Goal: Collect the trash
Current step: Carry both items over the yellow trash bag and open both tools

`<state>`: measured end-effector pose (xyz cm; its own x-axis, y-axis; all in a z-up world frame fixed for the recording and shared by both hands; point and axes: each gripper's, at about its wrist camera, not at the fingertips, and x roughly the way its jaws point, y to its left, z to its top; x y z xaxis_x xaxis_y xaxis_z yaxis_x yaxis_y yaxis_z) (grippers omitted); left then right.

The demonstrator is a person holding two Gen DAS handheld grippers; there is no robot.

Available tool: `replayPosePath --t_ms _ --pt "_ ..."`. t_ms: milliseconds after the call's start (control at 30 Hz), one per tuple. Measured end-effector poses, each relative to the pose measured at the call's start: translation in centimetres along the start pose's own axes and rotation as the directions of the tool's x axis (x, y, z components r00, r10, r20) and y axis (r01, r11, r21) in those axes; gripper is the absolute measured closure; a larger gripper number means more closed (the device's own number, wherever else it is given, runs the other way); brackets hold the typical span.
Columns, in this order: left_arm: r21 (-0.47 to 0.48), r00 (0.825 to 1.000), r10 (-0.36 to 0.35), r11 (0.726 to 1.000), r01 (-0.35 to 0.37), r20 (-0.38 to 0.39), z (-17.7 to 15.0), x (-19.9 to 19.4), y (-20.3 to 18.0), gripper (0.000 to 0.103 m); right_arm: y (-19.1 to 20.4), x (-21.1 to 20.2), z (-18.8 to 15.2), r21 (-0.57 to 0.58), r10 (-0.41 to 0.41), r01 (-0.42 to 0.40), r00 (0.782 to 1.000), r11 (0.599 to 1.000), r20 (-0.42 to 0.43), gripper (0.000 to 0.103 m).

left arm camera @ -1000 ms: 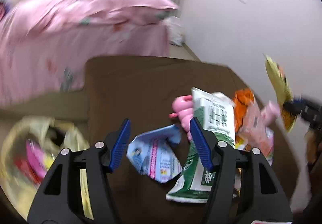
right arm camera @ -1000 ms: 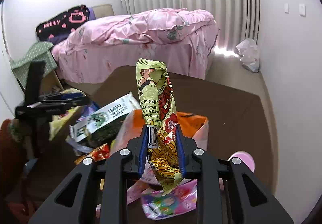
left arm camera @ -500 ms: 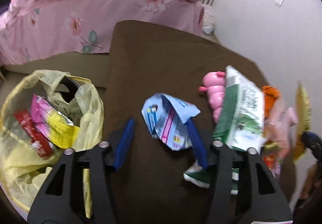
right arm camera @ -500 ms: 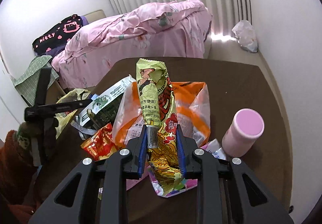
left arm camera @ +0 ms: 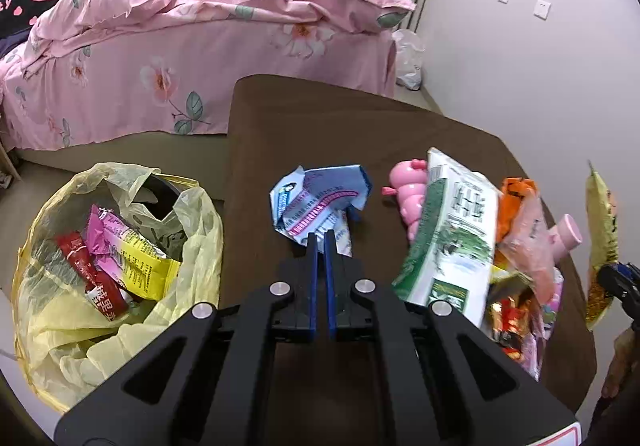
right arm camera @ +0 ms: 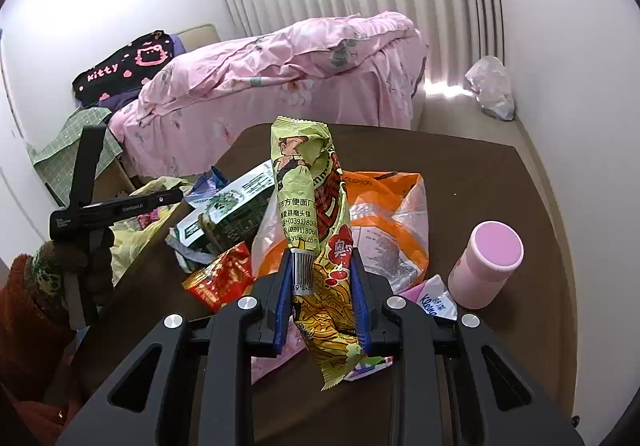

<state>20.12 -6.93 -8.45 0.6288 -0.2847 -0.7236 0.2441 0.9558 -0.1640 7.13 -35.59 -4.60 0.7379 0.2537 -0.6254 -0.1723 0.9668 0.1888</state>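
My left gripper is shut, its blue pads pinching the near edge of a crumpled blue and pink wrapper on the brown table. A yellow trash bag gapes to the left of the table, with red, pink and yellow wrappers inside. My right gripper is shut on a yellow-green noodle snack packet, held upright above a pile of litter. That packet also shows at the right edge of the left wrist view.
The pile holds a green-white carton, an orange plastic bag, a red wrapper and a pink toy. A pink cup stands at the right. A bed with pink covers lies beyond the table.
The left gripper's jaws closed from wide open onto the blue wrapper, and its view swung so the trash bag came in. The right gripper sank slightly with its packet.
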Motion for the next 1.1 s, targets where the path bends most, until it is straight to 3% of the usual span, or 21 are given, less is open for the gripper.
replayPosePath --t_ms 67,133,167,267,400,467,533,567,600,633,667,833,1100 --pt "-0.019 0.999 -0.033 0.999 0.034 0.018 -0.1 -0.5 0.2 0.095 0.2 -0.2 -0.2 -0.013 -0.006 0.006 1.000 1.000 0.005 0.078" --pt "-0.056 0.997 -0.066 0.996 0.068 0.043 -0.3 -1.2 0.6 0.064 0.3 -0.4 -0.4 -0.018 -0.004 0.004 1.000 1.000 0.009 0.078" --pt "-0.075 0.996 -0.065 0.995 0.069 0.055 -0.3 -1.3 0.7 0.060 0.3 -0.4 -0.5 -0.017 -0.003 0.003 1.000 1.000 0.011 0.078" --pt "-0.120 0.995 -0.063 0.990 0.072 0.076 0.7 -1.2 0.8 0.056 0.3 -0.3 -0.9 -0.015 -0.003 0.004 1.000 1.000 0.014 0.078" --pt "-0.111 0.997 -0.014 0.994 0.022 0.070 2.7 0.2 -0.9 0.053 0.3 0.3 -1.0 -0.013 -0.012 0.012 1.000 1.000 0.006 0.078" --pt "-0.074 0.999 -0.015 0.997 0.018 0.050 3.8 1.4 -2.4 0.053 0.5 0.6 -1.1 -0.022 -0.020 0.020 1.000 1.000 0.001 0.078" --pt "-0.009 0.998 0.058 0.998 -0.058 0.022 4.5 2.9 -3.7 0.053 1.0 0.9 -1.2 -0.044 -0.030 0.030 1.000 0.999 -0.001 0.078" --pt "0.014 0.994 0.106 0.994 -0.106 0.006 4.7 3.7 -4.0 0.053 1.2 1.0 -1.3 -0.053 -0.032 0.032 0.999 0.998 -0.002 0.078" --pt "0.017 0.993 0.119 0.993 -0.119 -0.005 4.7 4.3 -3.8 0.066 1.4 1.1 -1.4 -0.061 -0.030 0.029 1.000 0.998 -0.005 0.078" --pt "0.005 0.995 0.099 0.995 -0.099 -0.033 4.6 5.0 -3.4 0.089 1.6 1.1 -1.5 -0.064 -0.027 0.026 1.000 0.998 -0.007 0.078" --pt "-0.009 0.996 0.074 0.997 -0.075 -0.058 4.4 5.4 -2.9 0.096 1.6 1.1 -1.6 -0.067 -0.022 0.021 1.000 0.997 -0.007 0.078" --pt "-0.044 0.999 0.016 0.999 -0.018 -0.030 2.7 3.4 -1.2 0.101 1.7 1.1 -1.5 -0.055 -0.014 0.014 1.000 0.998 0.000 0.078" --pt "-0.028 0.992 -0.037 0.999 0.041 0.120 1.4 -4.7 -0.4 0.101 3.3 0.0 -0.3 -0.069 0.020 -0.018 0.999 0.997 0.031 0.078"
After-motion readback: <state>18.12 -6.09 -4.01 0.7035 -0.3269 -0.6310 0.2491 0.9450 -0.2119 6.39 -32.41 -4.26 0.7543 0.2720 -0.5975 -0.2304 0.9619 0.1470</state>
